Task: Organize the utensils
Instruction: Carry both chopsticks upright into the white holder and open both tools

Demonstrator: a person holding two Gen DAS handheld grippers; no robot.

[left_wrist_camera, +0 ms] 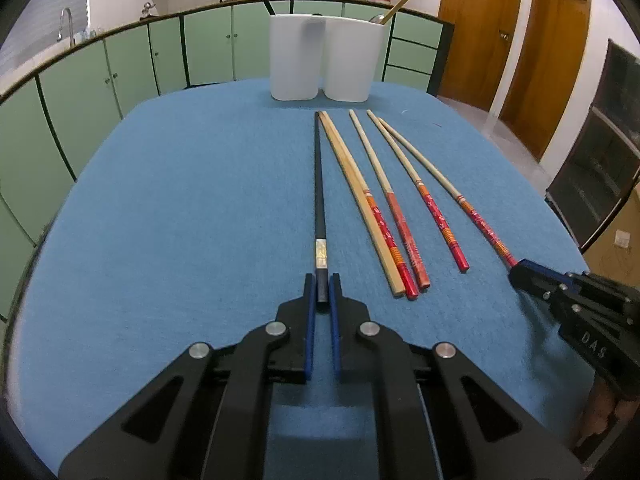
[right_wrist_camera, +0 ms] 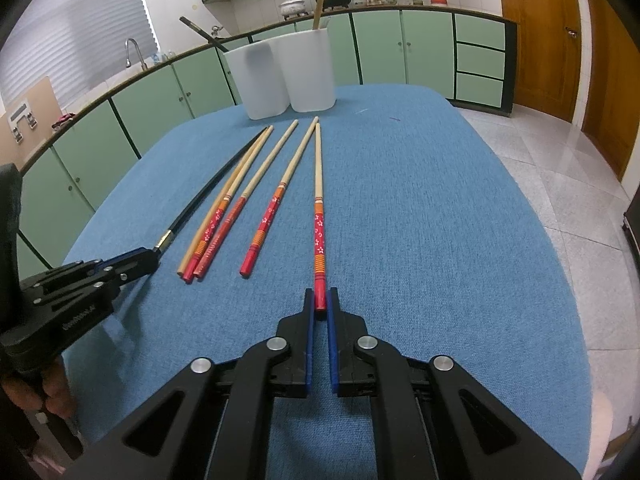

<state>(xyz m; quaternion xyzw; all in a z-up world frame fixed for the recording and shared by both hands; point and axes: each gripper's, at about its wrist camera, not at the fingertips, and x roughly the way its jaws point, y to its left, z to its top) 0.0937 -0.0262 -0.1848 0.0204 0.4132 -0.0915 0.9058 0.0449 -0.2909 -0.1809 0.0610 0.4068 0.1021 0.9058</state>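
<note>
Two tools clamped, left tool [left_wrist_camera: 322, 290] on black chopstick [left_wrist_camera: 319, 184], right tool [right_wrist_camera: 320, 304] on red-handled chopstick [right_wrist_camera: 319, 216]

A table covered in blue cloth [left_wrist_camera: 180, 208] carries two white holders [left_wrist_camera: 326, 58] standing side by side and touching at its far edge. In front of them six chopsticks lie lengthwise on the cloth: a black chopstick [left_wrist_camera: 319, 184] on the left, just beside it a plain wooden one [left_wrist_camera: 352, 188] touching two red-handled ones [left_wrist_camera: 384, 200] near their thick ends. Further right lie another red-handled chopstick [left_wrist_camera: 420, 192] and the rightmost red-handled chopstick [right_wrist_camera: 319, 200], their thin tips nearly meeting.
</note>
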